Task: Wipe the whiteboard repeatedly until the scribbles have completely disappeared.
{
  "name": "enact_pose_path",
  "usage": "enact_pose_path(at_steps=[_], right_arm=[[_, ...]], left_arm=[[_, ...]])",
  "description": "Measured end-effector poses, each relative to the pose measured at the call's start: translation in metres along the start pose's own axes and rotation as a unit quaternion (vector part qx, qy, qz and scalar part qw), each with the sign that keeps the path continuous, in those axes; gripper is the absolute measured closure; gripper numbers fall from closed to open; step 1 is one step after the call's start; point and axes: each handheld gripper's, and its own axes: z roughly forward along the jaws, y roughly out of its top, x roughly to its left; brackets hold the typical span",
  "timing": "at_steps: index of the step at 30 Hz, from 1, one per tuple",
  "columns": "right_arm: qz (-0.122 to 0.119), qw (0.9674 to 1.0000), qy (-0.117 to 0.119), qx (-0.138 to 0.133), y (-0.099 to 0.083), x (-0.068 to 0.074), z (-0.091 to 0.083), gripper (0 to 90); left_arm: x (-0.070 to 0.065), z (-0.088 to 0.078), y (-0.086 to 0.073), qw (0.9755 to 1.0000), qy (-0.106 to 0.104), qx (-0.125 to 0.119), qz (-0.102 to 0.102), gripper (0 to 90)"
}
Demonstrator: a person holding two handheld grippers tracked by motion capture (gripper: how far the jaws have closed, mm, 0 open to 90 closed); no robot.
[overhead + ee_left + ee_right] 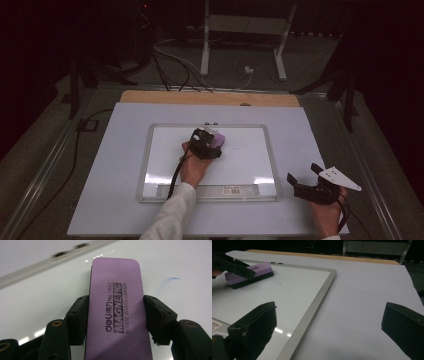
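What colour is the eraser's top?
Purple, with black print; the eraser shows best in the left gripper view.

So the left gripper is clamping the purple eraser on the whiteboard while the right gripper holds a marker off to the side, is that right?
Not quite: the right gripper holds nothing; the right gripper view shows its jaws wide apart over the table. The rest stands: the left gripper is clamping the purple eraser on the whiteboard, as the left gripper view shows.

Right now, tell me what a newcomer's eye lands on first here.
The purple eraser, clamped between the left gripper's jaws, sits on the whiteboard at the table's middle. A faint blue mark remains just beside it. The right gripper rests open off the board's right edge.
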Motion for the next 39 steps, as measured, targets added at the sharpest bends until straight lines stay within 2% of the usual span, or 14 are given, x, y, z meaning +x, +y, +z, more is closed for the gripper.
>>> enact_pose_path(at_steps=[2, 4, 5, 6, 9, 13, 15, 18, 21, 25, 28, 31, 33, 39], right_arm=[[0.000, 1.0000, 0.000, 0.000, 0.000, 0.000, 0.000, 0.3], [0.000, 1.0000, -0.001, -0.001, 0.000, 0.000, -0.001, 0.3], [0.002, 1.0000, -0.001, -0.002, 0.000, -0.001, -0.001, 0.3], [0.002, 1.0000, -0.002, -0.002, 0.000, -0.001, -0.002, 0.3], [0.004, 1.0000, -0.002, -0.002, 0.000, -0.002, -0.002, 0.3], [0.004, 1.0000, -0.002, -0.001, 0.000, -0.002, -0.002, 0.3], [0.004, 1.0000, -0.001, -0.001, 0.000, -0.002, -0.001, 0.3], [0.003, 1.0000, -0.001, 0.000, 0.000, -0.001, -0.001, 0.3], [0.001, 1.0000, 0.000, 0.002, 0.000, 0.000, 0.000, 0.3], [0.000, 1.0000, 0.000, 0.000, 0.000, 0.001, -0.001, 0.3], [0.001, 1.0000, 0.000, 0.000, 0.000, 0.001, -0.001, 0.3], [0.001, 1.0000, 0.000, -0.001, 0.000, 0.000, -0.002, 0.3], [0.004, 1.0000, -0.001, -0.001, 0.000, -0.001, -0.002, 0.3], [0.005, 1.0000, -0.003, -0.001, 0.000, -0.002, -0.003, 0.3]], left_arm=[[-0.010, 0.001, 0.001, 0.9996, -0.020, 0.003, 0.021, 41.8], [-0.016, 0.000, 0.001, 0.9988, -0.018, 0.001, 0.045, 41.8], [-0.015, 0.000, 0.001, 0.9988, -0.020, 0.002, 0.046, 41.8], [-0.012, 0.000, 0.001, 0.9990, -0.020, 0.004, 0.039, 41.8], [0.001, -0.001, 0.002, 0.9997, 0.009, 0.005, 0.022, 41.8], [0.018, -0.003, 0.002, 0.9985, 0.054, 0.008, 0.002, 41.9], [0.021, -0.002, 0.002, 0.9988, 0.048, 0.008, -0.012, 41.9], [0.014, 0.001, 0.003, 0.9993, 0.037, 0.003, -0.009, 41.8], [-0.001, 0.004, 0.006, 0.9998, 0.021, 0.000, 0.000, 41.8], [-0.026, 0.008, 0.009, 0.9993, -0.009, 0.002, 0.037, 41.8], [-0.039, 0.010, 0.011, 0.9984, -0.026, 0.001, 0.050, 41.7], [-0.044, 0.011, 0.011, 0.9972, -0.031, -0.005, 0.068, 41.8], [-0.040, 0.011, 0.011, 0.9975, -0.035, -0.003, 0.061, 41.8], [-0.021, 0.010, 0.013, 0.9993, 0.022, 0.003, 0.029, 41.9]])
